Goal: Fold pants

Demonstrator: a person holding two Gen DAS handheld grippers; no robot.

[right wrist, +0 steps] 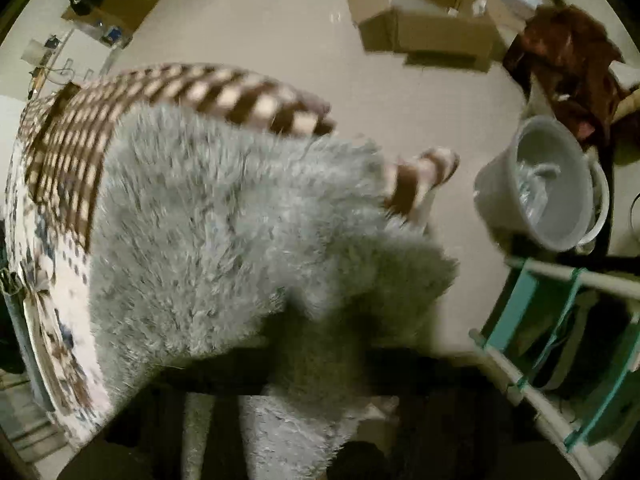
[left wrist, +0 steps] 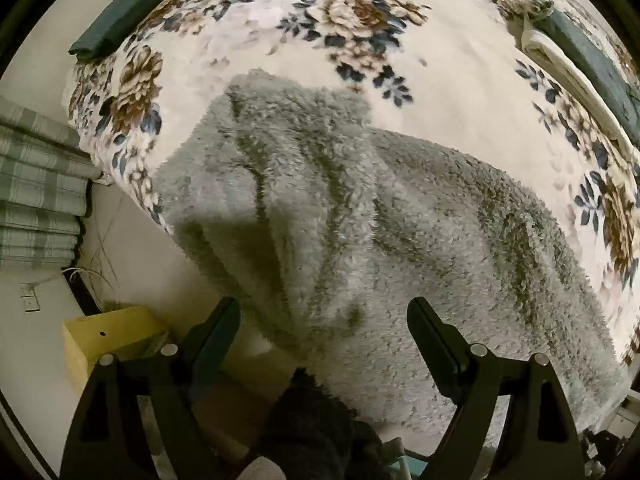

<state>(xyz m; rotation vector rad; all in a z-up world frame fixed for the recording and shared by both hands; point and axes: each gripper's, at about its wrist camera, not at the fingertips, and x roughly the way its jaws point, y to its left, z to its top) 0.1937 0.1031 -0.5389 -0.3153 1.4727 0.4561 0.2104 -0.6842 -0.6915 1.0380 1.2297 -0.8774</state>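
The grey fluffy pants (left wrist: 340, 220) lie on a floral blanket (left wrist: 460, 80) over a bed and hang off its near edge. My left gripper (left wrist: 324, 324) is open, its two black fingers (left wrist: 434, 344) either side of the hanging grey fleece without closing on it. In the right wrist view the same grey pants (right wrist: 208, 232) fill the middle, bunched and draped over the bed edge. My right gripper's fingers are hidden under the fleece at the bottom of that view; dark blurred shapes (right wrist: 320, 368) show there, so its state is unclear.
A folded dark green cloth (left wrist: 120, 20) lies at the blanket's far left, more green and white fabric (left wrist: 580, 60) at far right. A checked brown blanket (right wrist: 160, 96), a cardboard box (right wrist: 424, 20), a white bucket (right wrist: 552, 184) and a teal rack (right wrist: 560, 340) stand around on the floor.
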